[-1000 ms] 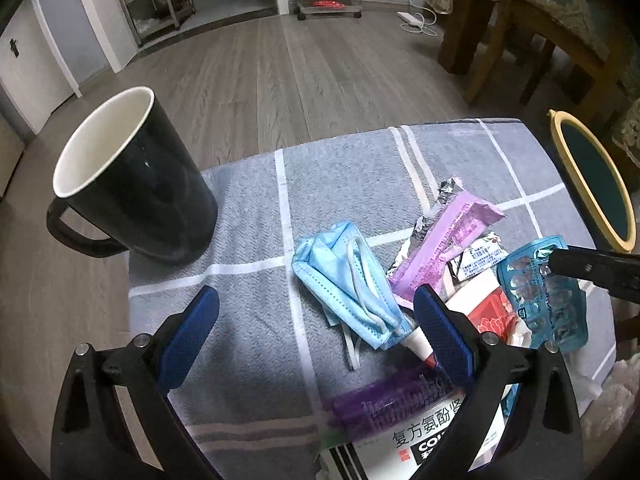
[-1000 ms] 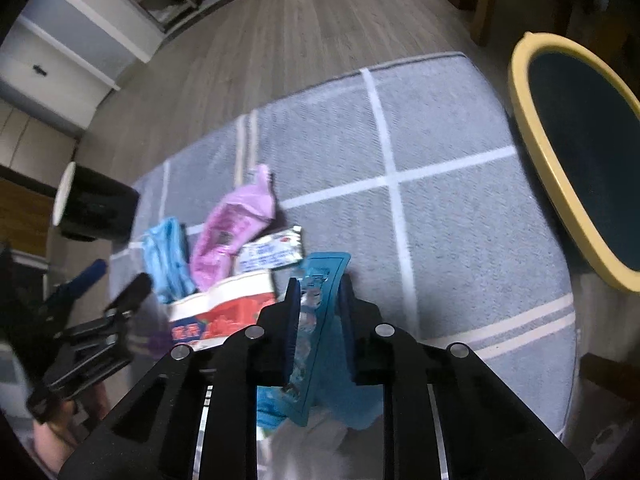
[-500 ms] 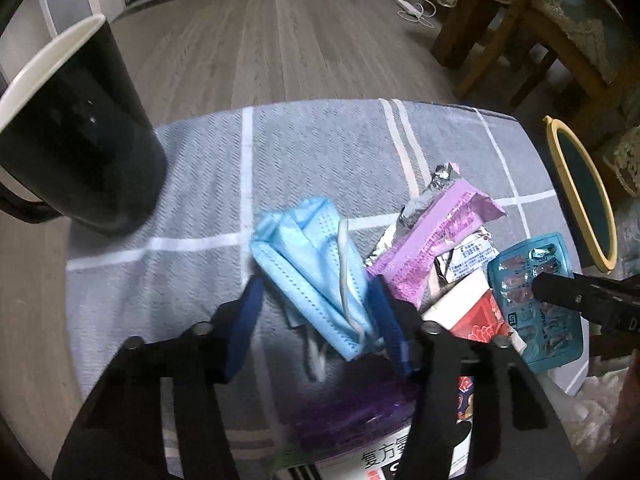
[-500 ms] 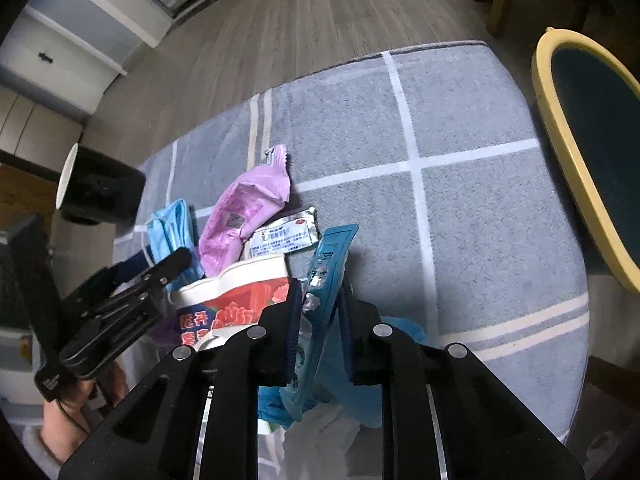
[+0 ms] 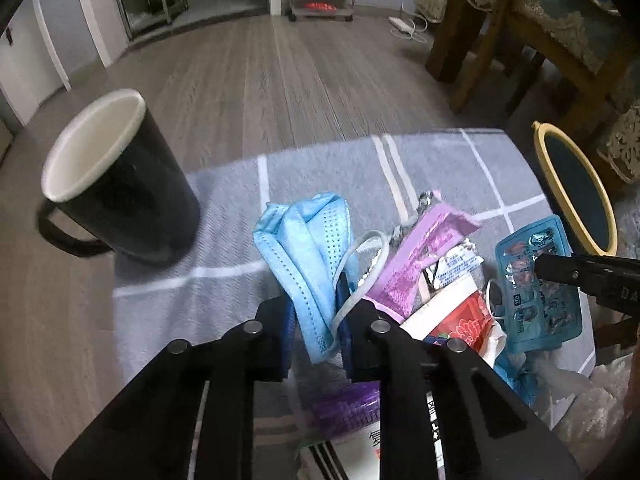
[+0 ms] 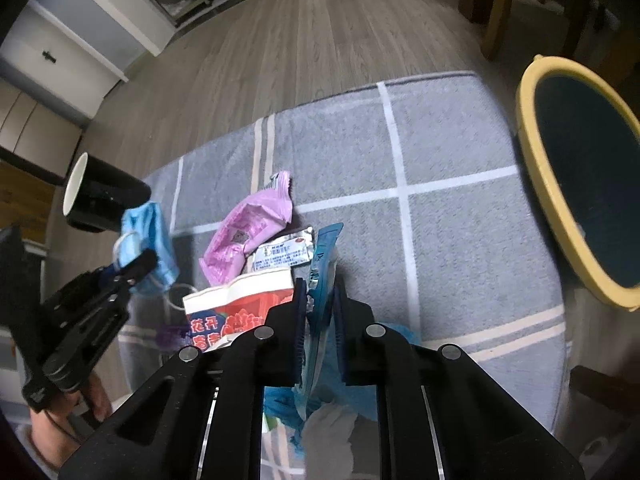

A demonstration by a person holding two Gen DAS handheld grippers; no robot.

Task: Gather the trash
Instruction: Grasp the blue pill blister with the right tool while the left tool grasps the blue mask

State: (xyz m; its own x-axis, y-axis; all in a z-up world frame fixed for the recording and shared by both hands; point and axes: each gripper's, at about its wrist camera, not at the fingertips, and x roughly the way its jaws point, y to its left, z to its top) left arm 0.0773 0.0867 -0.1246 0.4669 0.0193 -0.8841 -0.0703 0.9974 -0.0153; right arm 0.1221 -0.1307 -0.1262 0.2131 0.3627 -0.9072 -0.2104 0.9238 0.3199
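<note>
My left gripper (image 5: 316, 320) is shut on a crumpled light-blue face mask (image 5: 310, 240) and holds it lifted off the grey checked tablecloth (image 5: 224, 280); the mask also shows in the right wrist view (image 6: 148, 240). My right gripper (image 6: 320, 312) is shut on a teal pill blister pack (image 6: 324, 264), which stands edge-on between the fingers; it also shows in the left wrist view (image 5: 536, 284). A pink wrapper (image 5: 420, 256), a small white sachet (image 6: 284, 254) and a red-and-white packet (image 6: 240, 304) lie on the cloth between the grippers.
A black mug (image 5: 116, 196) with a white inside stands at the cloth's left. A yellow-rimmed bin (image 6: 580, 200) stands by the table's right edge. A purple item (image 5: 344, 404) and a white medicine box (image 5: 368, 452) lie near me. Wooden chairs stand beyond the table.
My left gripper closed from wide open onto the face mask and lifted it off the cloth. My right gripper kept hold of the blister pack and shifted little.
</note>
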